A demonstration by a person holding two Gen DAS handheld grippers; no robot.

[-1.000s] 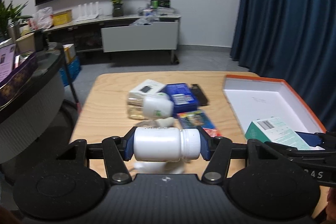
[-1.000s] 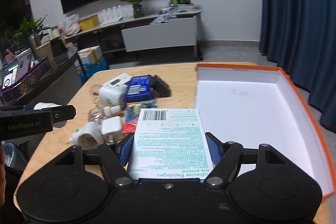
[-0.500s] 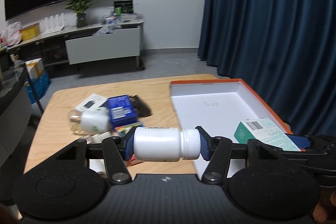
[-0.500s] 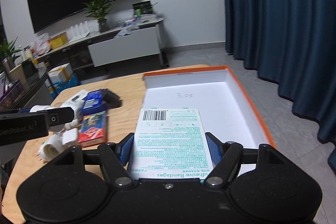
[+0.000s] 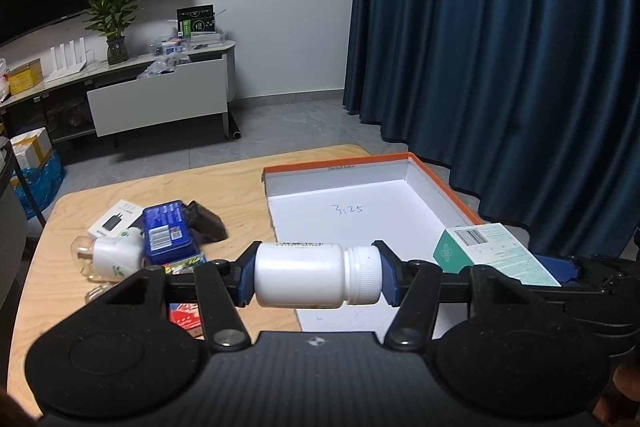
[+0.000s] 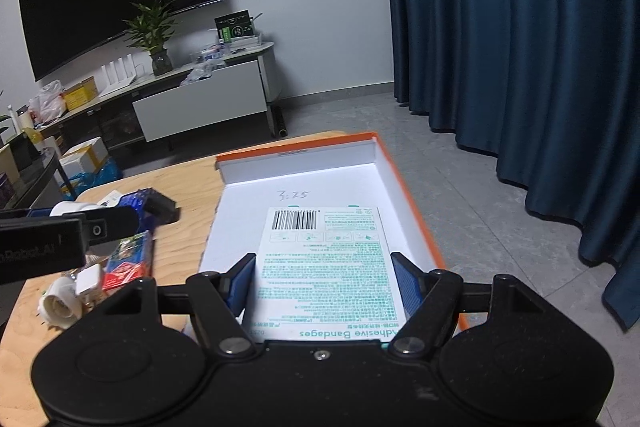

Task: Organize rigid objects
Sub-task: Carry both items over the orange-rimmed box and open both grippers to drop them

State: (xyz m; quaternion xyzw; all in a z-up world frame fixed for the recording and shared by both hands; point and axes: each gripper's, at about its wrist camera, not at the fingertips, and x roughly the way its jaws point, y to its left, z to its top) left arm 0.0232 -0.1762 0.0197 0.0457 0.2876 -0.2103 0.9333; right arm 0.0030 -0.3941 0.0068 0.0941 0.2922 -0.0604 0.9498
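Left gripper [image 5: 318,281] clamps a white bottle [image 5: 304,281] lying crosswise, cap toward frame right; right gripper [image 6: 324,281] clamps a bandage box [image 6: 326,259] lengthwise, barcode end pointing away.

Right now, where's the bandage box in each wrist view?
Left wrist: bandage box at lower right, over the tray's near right part, teal end toward centre, held by the right hand-held gripper, whose fingertips are hidden.
Right wrist: bottom centre, barcode end away from the camera, clamped in the right hand-held gripper.
Shared landmark: handwritten "3:25" on the orange-rimmed tray floor.
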